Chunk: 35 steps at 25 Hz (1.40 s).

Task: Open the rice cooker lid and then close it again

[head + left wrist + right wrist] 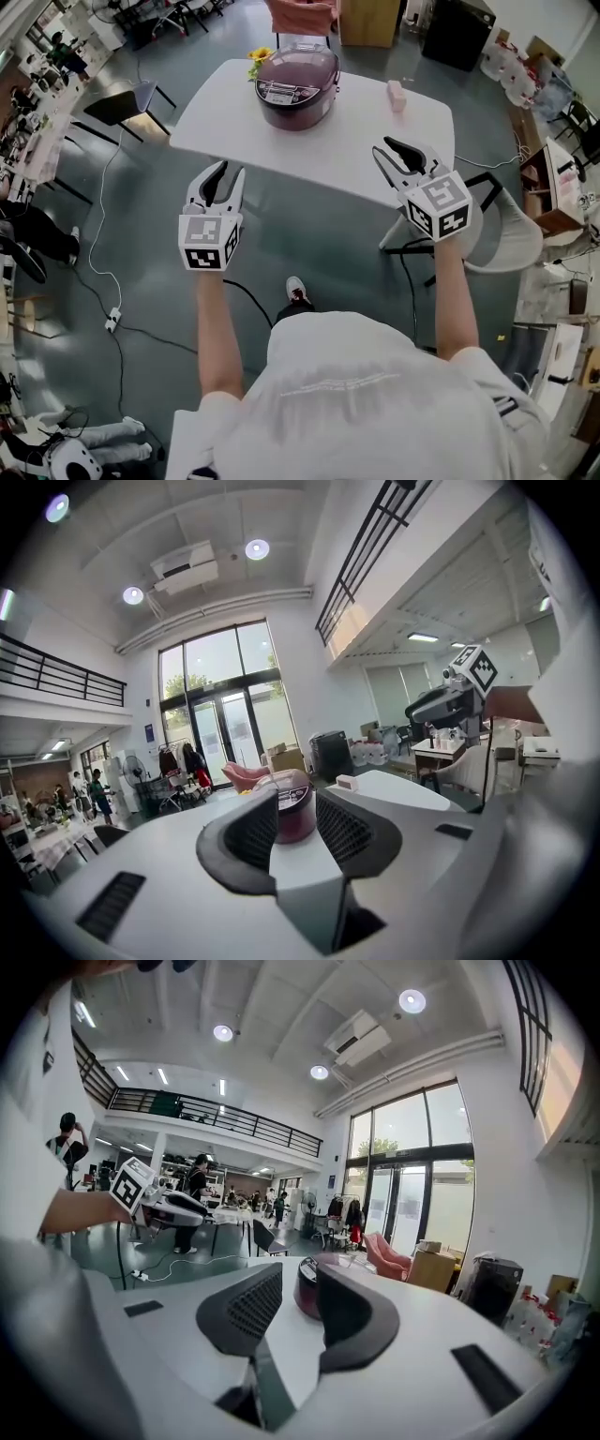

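Step in hand: looks like the approach to me. Nothing's been touched and the lid is down, so the "open" half hasn't started.

Left gripper (223, 171): jaws partway apart, nothing between the pads. It's just air, with the cooker showing through the gap way out front.

Right gripper (394, 150): same deal, jaws about half apart and empty, cooker visible beyond them.

Where the cooker is: the round, glossy dark-maroon rice cooker (298, 82) sits on the white rounded-corner table (347, 131). It's ahead of both grippers and well apart from them, roughly between the two lines they point along. Both grippers are short of the table's near edge.

How it looks: the domed lid (302, 66) is seated flat all round with no gap I can spot, so I'd call it closed. There's a pale control panel (277, 92) on the front, facing the grippers. I can't make out a latch button or handle from here, too small.

Next move: my guess is both grippers need to come in over the table. One finds the lid release at the front, and the other maybe steadies the body so it doesn't skid.

Other stuff: a small pink box (397, 95) sits on the table ahead of the right gripper. Some yellow flowers (260, 58) are on the far side of the cooker.
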Available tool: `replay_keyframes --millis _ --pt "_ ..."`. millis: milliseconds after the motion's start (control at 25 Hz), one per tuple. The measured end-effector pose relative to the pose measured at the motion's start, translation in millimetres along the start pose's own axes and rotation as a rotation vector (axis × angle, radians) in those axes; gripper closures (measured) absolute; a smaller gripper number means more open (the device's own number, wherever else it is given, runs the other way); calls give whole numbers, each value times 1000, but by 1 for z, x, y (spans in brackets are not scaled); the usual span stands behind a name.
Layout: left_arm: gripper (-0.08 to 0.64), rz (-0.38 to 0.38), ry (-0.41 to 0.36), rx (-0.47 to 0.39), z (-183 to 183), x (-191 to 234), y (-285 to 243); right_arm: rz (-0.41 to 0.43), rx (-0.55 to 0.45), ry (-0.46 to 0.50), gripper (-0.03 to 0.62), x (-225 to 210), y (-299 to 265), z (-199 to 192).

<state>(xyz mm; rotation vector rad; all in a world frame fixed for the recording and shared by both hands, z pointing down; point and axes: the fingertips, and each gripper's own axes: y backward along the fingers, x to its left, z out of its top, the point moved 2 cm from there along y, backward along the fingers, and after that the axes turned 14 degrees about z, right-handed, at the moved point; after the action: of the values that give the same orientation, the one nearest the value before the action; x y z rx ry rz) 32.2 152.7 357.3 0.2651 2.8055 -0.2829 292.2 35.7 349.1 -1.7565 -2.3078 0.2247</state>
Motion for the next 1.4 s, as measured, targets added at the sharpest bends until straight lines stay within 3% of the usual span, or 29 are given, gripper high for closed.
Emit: replay_keyframes --millis 680,800,1080,1400 --pt "422 -173 46 -15 -27 84 -117 -67 87 -68 456 -22 -128 26" --pt "422 -198 62 -20 -33 94 -127 -85 78 -103 386 -22 -143 29" --pt "422 -223 91 -13 -46 111 -144 -99 134 -81 365 -19 -166 28" --pt "468 -258 244 -66 -44 113 -166 -94 153 -89 342 -34 -186 18"
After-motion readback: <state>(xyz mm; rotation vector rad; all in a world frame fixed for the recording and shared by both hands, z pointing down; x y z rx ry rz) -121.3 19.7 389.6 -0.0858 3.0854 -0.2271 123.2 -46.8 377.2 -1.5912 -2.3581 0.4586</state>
